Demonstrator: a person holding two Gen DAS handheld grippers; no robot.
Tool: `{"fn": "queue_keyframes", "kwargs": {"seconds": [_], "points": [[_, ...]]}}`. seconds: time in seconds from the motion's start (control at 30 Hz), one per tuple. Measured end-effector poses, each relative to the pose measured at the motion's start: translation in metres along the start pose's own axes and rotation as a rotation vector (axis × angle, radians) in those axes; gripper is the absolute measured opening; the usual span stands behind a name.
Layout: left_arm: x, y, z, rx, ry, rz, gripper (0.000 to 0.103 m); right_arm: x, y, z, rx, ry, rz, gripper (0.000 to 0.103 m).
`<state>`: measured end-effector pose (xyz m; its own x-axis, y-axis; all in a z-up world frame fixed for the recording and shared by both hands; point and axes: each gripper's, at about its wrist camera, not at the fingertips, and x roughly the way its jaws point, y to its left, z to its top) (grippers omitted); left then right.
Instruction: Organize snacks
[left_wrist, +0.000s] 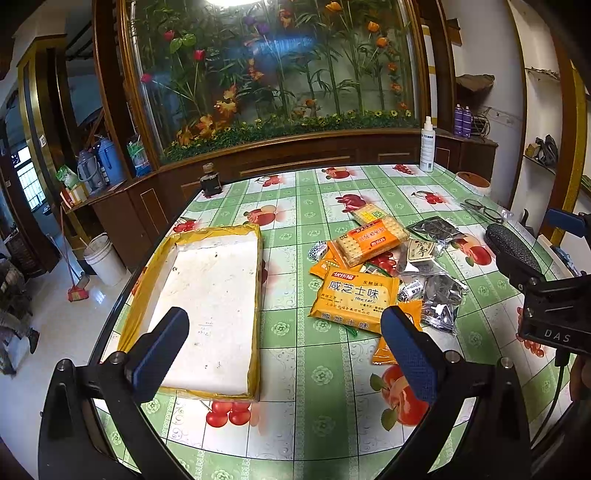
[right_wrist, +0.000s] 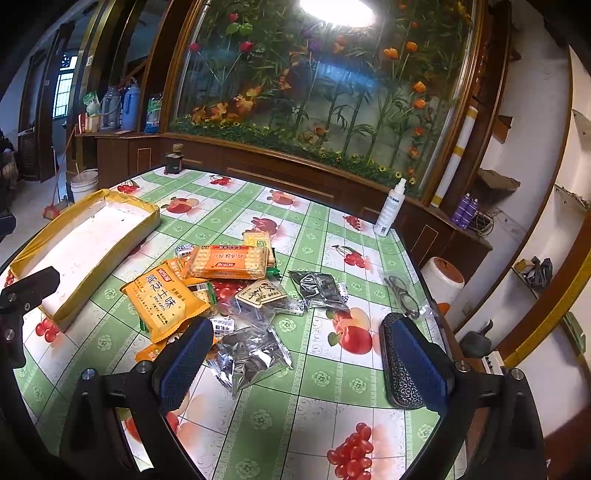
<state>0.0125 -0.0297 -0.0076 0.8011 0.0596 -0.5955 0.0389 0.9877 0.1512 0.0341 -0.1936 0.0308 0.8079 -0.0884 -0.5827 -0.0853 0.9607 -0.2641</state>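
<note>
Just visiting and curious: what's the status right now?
Left gripper open, right gripper open, both holding nothing. Snacks piled on table; tray holds none yet. Glasses and glasses case beside the pile.

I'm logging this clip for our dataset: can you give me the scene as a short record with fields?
surface: table with green fruit-print cloth
container: shallow yellow-edged tray, nothing in it
snacks: loose pile beside the tray; orange cracker pack, cracker sleeve, silver packets
other items: spray bottle, glasses, dark case
left gripper: open, holding nothing
right gripper: open, holding nothing
progress: no snack in the tray yet
</note>
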Motion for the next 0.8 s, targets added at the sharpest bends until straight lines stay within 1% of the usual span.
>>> {"fn": "queue_keyframes", "kwargs": {"seconds": [0.27, 0.4, 0.53, 0.6, 0.63, 0.8], "points": [[0.000, -0.001, 0.000, 0.003, 0.001, 0.000, 0.103, -0.004, 0.004, 0.001, -0.008, -0.002, -0.011, 0.099], [0.007, -0.005, -0.005, 0.007, 0.014, -0.003, 0.103, -0.002, 0.000, 0.000, 0.005, 0.004, 0.010, 0.099], [0.023, -0.010, -0.008, 0.021, 0.048, -0.025, 0.103, 0.010, -0.013, -0.009, 0.051, 0.040, 0.099, 0.099], [0.033, -0.015, -0.008, 0.029, 0.066, -0.044, 0.103, 0.022, -0.019, -0.016, 0.075, 0.078, 0.133, 0.099], [0.037, -0.017, -0.007, 0.034, 0.077, -0.054, 0.103, 0.028, -0.022, -0.020, 0.089, 0.094, 0.165, 0.099], [0.065, -0.034, -0.004, 0.056, 0.143, -0.139, 0.103, 0.053, -0.031, -0.035, 0.156, 0.150, 0.301, 0.099]]}}
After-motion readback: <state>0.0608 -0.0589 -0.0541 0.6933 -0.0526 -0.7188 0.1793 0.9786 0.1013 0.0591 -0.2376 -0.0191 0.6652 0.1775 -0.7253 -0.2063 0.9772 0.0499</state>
